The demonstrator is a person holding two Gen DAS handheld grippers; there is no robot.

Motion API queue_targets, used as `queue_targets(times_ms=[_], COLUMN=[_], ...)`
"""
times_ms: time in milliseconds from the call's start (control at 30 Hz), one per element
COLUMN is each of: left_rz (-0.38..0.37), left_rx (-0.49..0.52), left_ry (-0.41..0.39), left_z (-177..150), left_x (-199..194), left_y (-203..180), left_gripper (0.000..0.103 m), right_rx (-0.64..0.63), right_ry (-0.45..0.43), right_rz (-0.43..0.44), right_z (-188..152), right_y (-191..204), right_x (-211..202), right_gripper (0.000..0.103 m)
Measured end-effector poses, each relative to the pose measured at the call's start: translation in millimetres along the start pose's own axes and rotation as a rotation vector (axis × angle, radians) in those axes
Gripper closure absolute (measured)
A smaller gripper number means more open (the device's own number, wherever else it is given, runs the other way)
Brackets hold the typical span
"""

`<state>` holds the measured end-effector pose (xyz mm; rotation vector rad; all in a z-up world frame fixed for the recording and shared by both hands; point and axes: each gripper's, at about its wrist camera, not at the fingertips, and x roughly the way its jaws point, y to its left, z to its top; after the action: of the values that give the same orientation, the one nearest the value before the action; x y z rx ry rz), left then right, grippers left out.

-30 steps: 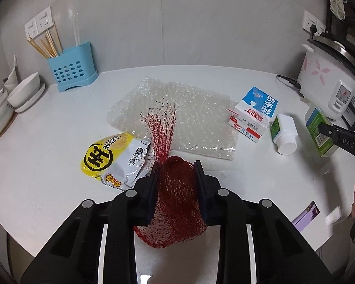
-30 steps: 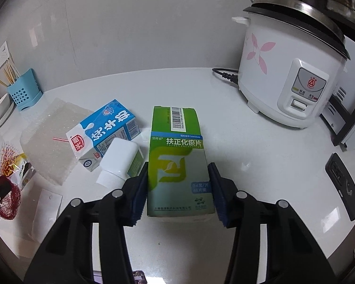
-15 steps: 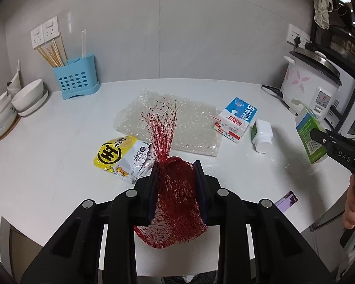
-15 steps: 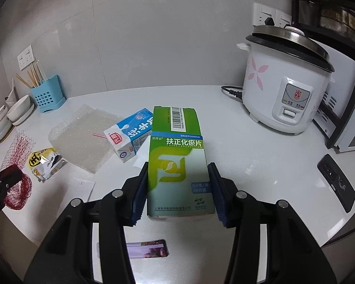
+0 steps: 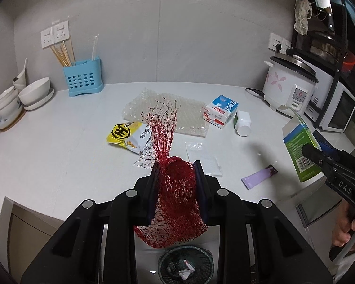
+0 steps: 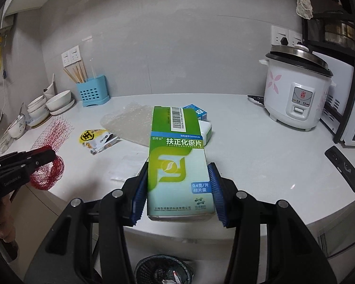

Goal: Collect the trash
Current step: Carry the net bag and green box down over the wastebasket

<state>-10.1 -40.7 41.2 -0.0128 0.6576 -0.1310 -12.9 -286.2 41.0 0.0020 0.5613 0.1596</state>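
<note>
You've pulled both grippers back past the counter edge (image 5: 59, 215); a bin (image 5: 185, 264) now shows below. Your left gripper (image 5: 177, 184) is clamped on the red net (image 5: 177, 196), your right gripper (image 6: 179, 189) on the green box (image 6: 177, 165), both held level above the bin, clear of the counter.

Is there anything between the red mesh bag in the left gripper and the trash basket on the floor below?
Nothing visible. The left gripper holds the red mesh net bag beyond the white counter's edge, and the dark woven trash basket sits directly underneath with open air between. The right gripper, holding the green medicine box, is off to the side.
</note>
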Motion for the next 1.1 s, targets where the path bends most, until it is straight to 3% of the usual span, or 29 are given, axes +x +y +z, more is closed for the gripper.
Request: queue_targets(times_ms=[267,600,700,833,1100], left_rz=[-0.029,-0.009,-0.016,-0.038,-0.052], left_rx=[-0.014,-0.017,-0.009,-0.024,-0.032], left_ry=[0.005,0.028,0.043,0.118,0.253], left_z=[-57,-156,-186,-222,-294], left_x=[-26,-41,-26,8,85], left_y=[4,12,14,17,11], left_gripper=[0.076,0.076,0.076,0.076,0.076], right_rx=[-0.021,-0.02,-0.008,-0.001,0.035], right_ry=[-0.037,0.054,0.1,0.161,0.309], right_rz=[0.054,0.115,0.105,0.052,0.027], right_z=[-62,-176,-208,-250,-320], right_y=[29,51,50,48,43], right_x=[-42,-47,-30,1,74], right_gripper=[0.057,0.057,0.057,0.057,0.057])
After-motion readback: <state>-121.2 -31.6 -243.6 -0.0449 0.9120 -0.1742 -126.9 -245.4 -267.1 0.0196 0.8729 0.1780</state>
